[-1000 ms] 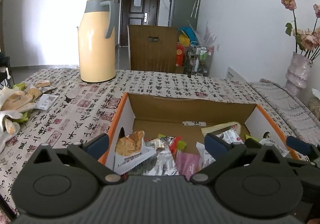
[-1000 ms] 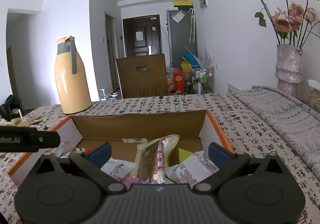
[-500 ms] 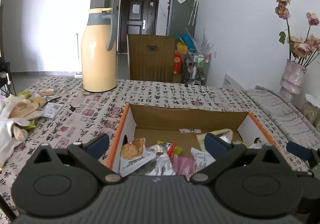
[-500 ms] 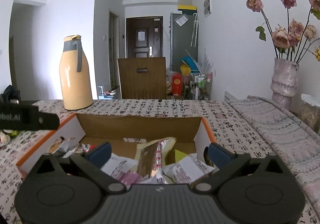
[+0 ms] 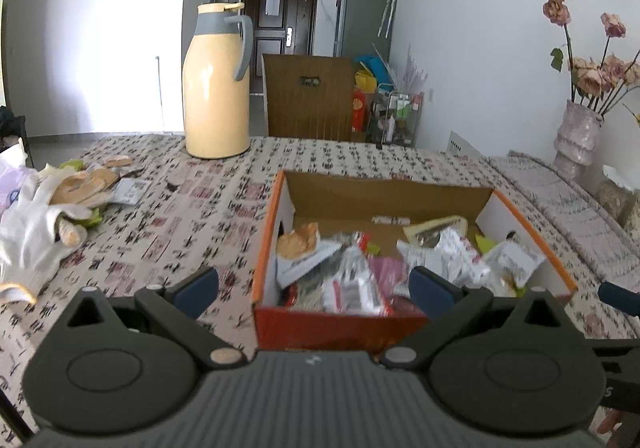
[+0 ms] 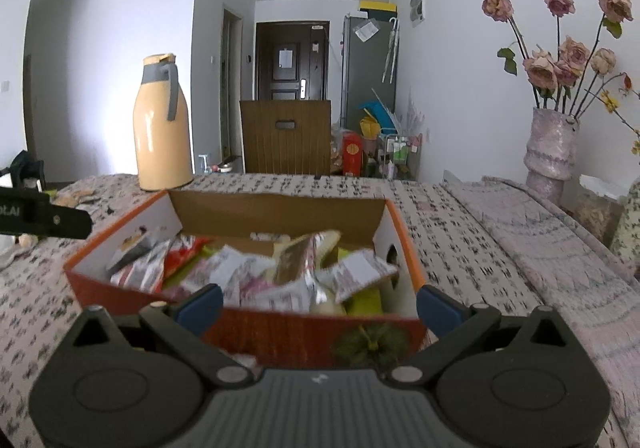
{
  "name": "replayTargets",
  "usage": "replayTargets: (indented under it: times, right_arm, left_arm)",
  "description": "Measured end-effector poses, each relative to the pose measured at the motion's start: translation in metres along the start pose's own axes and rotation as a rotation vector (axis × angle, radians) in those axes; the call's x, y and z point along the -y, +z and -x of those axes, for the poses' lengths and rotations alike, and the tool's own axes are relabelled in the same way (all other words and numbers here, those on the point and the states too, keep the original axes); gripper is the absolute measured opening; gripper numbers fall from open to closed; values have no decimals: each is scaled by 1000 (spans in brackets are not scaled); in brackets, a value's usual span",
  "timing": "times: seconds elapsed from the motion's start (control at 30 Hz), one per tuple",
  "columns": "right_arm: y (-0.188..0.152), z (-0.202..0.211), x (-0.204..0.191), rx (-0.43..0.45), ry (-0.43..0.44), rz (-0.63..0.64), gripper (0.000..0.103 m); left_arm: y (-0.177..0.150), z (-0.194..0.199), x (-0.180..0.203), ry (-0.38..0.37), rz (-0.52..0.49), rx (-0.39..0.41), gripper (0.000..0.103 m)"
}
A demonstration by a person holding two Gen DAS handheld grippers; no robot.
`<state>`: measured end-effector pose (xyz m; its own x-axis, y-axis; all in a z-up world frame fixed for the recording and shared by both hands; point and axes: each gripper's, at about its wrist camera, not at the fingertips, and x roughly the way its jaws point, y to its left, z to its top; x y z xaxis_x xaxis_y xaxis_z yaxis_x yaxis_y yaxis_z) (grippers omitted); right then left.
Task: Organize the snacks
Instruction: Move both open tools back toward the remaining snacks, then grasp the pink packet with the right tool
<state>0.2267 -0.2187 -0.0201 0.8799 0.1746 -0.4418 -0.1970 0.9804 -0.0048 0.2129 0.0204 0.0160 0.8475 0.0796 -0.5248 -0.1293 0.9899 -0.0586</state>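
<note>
With both grippers, left (image 5: pixel 314 286) and right (image 6: pixel 318 304), spread empty, reaching low risks snagging the box (image 6: pixel 248 324) and spilling packets (image 5: pixel 444 256).

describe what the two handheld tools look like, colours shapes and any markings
Both match: the left tool and right tool each have a ribbed dark grey body, two round black pivot housings, black angular linkage arms with pale rivets, and blue pads on the fingers. A small white logo sits at the centre. The right view shows the left tool's black side bearing white lettering.
</note>
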Motion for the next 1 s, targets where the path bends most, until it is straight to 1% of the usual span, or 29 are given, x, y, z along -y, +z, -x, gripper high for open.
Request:
replayTargets:
  times: [0.23,0.47,0.57,0.87,0.9,1.0]
  right_arm:
    - [-29,16,7,-62,-10,-1,103]
    - [-55,9,24,-162,-49,11,103]
    - [-57,-4,32,-210,-65,0,103]
    - [-50,-44,42,-317,-42,-69,103]
    - [-50,-48,42,-326,-38,-77,103]
    - [-51,-49,40,-312,-42,-71,103]
  left_arm:
    - [-24,10,-15,14,-14,-47,103]
    - [-43,9,-32,41,-12,-101,103]
    - [-48,8,-39,48,0,-117,103]
    - [-54,7,-43,47,0,-144,103]
    - [-55,6,-43,47,-1,-146,103]
    - [-56,4,-43,47,-1,-159,103]
